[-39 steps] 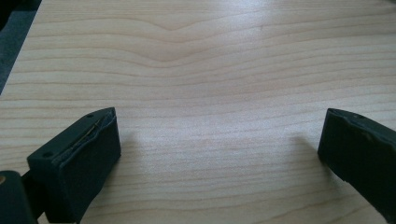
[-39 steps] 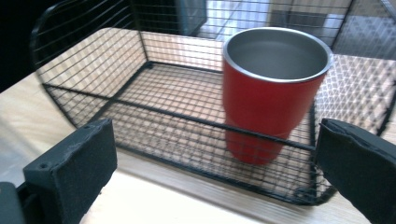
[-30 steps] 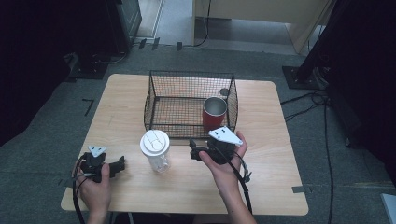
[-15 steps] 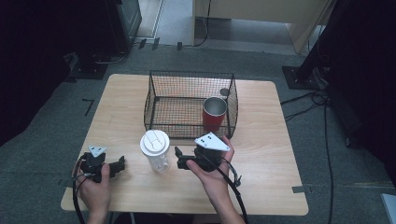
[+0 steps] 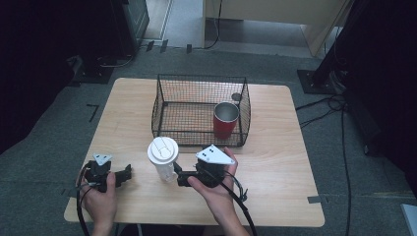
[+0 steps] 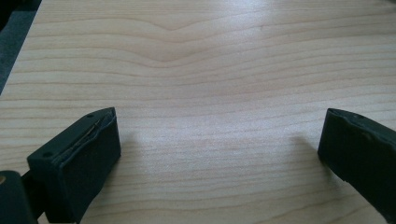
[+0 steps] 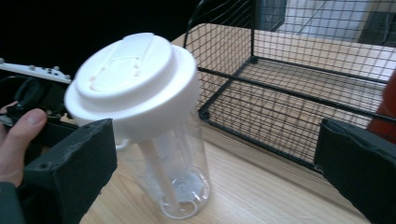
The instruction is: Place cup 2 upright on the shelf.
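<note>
A clear plastic tumbler with a white lid [image 5: 163, 157] stands upright on the wooden table [image 5: 275, 162], just in front of the wire basket [image 5: 196, 98]. My right gripper [image 5: 180, 176] lies at the tumbler's right side and points left at it. In the right gripper view the tumbler [image 7: 144, 116] stands close ahead, nearer the left jaw, and my right gripper [image 7: 215, 140] is open wide and holds nothing. My left gripper [image 5: 125, 175] rests near the front left of the table. It is open [image 6: 219, 135] over bare wood.
A red metal cup [image 5: 225, 120] stands inside the black wire basket at its front right corner. The basket's front wall [image 7: 289, 93] rises just behind the tumbler. The person's other hand and the left gripper [image 7: 28, 107] show beyond the tumbler. The table's front edge is near both hands.
My right gripper has moved left from the basket's front right toward the tumbler and now sits right beside it. The left gripper has stayed put.
</note>
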